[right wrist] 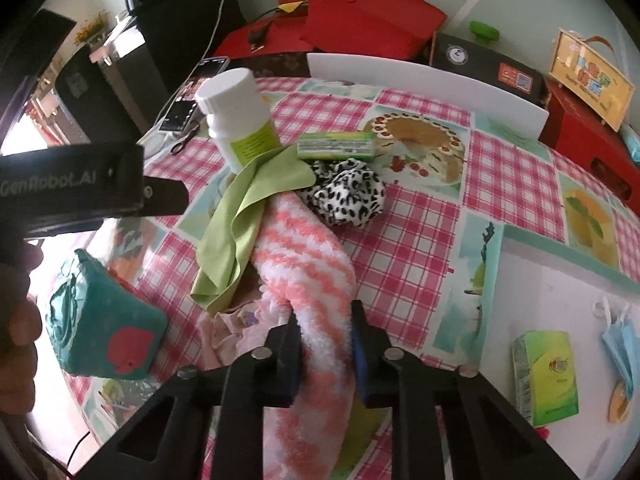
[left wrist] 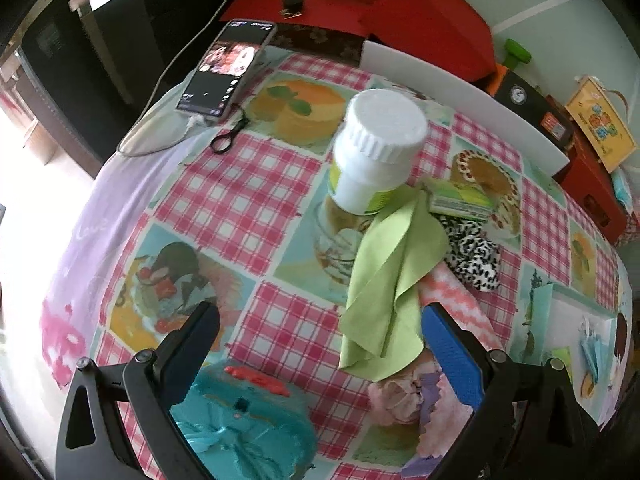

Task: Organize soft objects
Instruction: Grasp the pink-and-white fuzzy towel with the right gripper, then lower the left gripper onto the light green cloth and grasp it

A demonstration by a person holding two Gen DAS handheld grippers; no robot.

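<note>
Fingers (right wrist: 325, 338) of right gripper steeply down, clamped on pink-and-white sock (right wrist: 308, 256); left fingers (left wrist: 320, 344) apparently apart.

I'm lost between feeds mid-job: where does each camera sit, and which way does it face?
Left wrist: on the left tongs, looking steeply down at the table; both fingers show, open, over the teal pouch.
Right wrist: on the right tongs, facing down the table; its fingers grip the striped sock; the left tongs' body and a hand show at the left edge.
Shared: bottle, green cloth, spotted cloth.
</note>
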